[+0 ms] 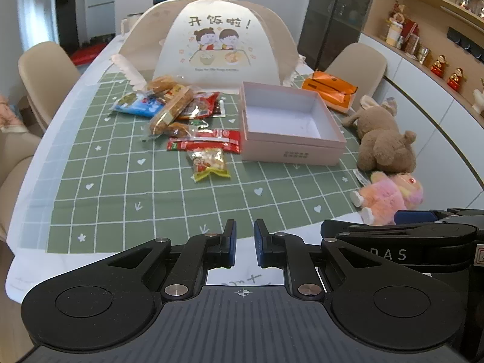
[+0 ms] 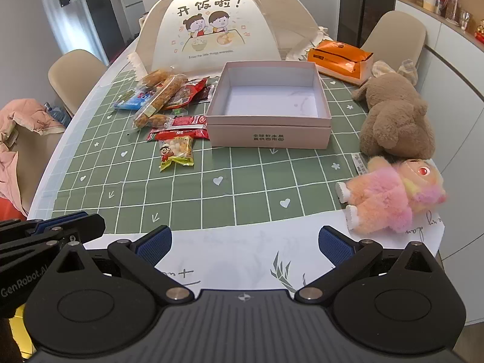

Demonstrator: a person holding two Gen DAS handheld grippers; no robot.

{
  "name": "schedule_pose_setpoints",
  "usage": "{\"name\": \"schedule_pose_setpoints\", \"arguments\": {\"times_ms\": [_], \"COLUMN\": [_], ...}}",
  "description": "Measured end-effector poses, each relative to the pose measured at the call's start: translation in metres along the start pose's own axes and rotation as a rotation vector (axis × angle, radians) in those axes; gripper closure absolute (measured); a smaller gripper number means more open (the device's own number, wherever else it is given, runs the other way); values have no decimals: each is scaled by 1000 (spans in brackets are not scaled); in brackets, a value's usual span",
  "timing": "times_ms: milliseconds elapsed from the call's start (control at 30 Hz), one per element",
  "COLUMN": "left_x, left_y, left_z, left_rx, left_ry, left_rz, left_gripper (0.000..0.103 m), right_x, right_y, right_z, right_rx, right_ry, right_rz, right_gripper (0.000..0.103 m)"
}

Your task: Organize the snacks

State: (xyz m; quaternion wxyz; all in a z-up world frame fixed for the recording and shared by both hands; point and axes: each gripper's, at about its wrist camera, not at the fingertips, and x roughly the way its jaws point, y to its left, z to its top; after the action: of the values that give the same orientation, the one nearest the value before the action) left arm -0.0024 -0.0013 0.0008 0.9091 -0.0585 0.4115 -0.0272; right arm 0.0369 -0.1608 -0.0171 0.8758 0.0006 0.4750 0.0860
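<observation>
An open pink box point(image 1: 290, 151) point(image 2: 269, 136) stands empty on the green checked cloth. Left of it lies a pile of snack packets point(image 1: 181, 106) point(image 2: 169, 93): a blue one point(image 1: 139, 106), long golden ones, and red ones point(image 2: 181, 134). Closest to me in the pile is a yellow-green bag point(image 1: 210, 163) point(image 2: 177, 151). My left gripper point(image 1: 244, 243) hovers over the table's near edge, shut with nothing between its pads. My right gripper point(image 2: 243, 242) is beside it, open wide and empty. Both are well short of the snacks.
A domed mesh food cover point(image 1: 217, 39) point(image 2: 211, 27) stands behind the snacks and box. An orange tissue pack point(image 2: 338, 56), a brown plush point(image 2: 396, 121) and a pink plush point(image 2: 396, 196) lie right of the box. Chairs point(image 1: 45, 75) surround the table.
</observation>
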Motion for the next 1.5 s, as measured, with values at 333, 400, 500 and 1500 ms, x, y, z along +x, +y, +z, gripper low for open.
{"name": "schedule_pose_setpoints", "arguments": {"times_ms": [333, 400, 500, 1500], "left_x": [4, 5, 5, 40], "left_y": [0, 0, 1, 26], "left_z": [0, 0, 0, 28], "left_rx": [2, 2, 1, -171], "left_ry": [11, 12, 14, 53], "left_rz": [1, 3, 3, -55], "left_gripper": [87, 87, 87, 85], "right_x": [0, 0, 0, 25], "right_y": [-1, -2, -1, -25], "right_z": [-1, -1, 0, 27], "right_rx": [-3, -3, -2, 12], "right_ry": [2, 0, -2, -132], "right_rz": [0, 1, 2, 166], "right_gripper": [0, 0, 0, 0]}}
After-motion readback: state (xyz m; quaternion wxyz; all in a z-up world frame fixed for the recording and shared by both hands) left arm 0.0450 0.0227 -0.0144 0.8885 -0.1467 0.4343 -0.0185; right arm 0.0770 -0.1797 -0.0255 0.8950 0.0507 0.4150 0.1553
